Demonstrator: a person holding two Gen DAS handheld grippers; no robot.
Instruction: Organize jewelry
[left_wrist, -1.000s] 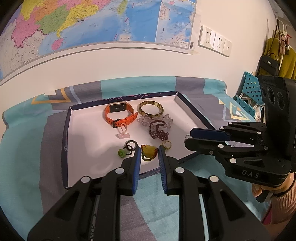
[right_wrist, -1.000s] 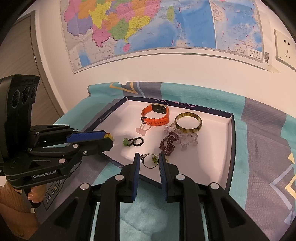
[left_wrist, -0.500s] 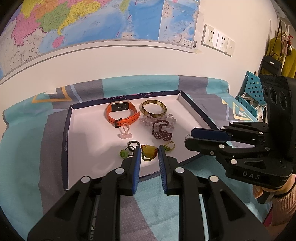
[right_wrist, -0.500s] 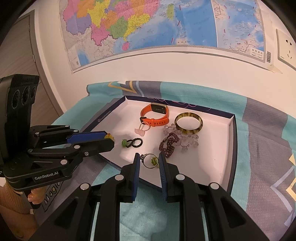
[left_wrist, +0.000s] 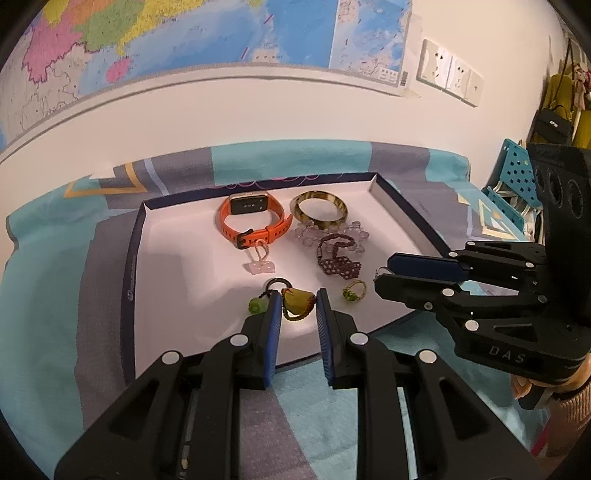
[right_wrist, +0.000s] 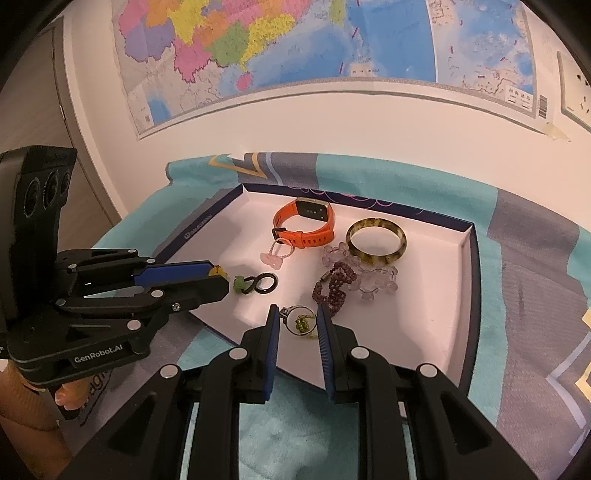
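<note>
Both claws hover over the near edge of the white tray (left_wrist: 166, 258). Left claw (left_wrist: 297, 308) pinches a yellow-green pendant (left_wrist: 297, 300), right claw (right_wrist: 297, 325) grips a silver ring (right_wrist: 300, 322). Orange watch (right_wrist: 306, 223) and bangle (right_wrist: 376, 242) sit far side.

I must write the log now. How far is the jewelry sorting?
Done: the orange watch, bangle and bead bracelets lie in the tray. In hand: the left gripper holds a yellow charm, the right gripper a ring. Left: setting both down.
</note>
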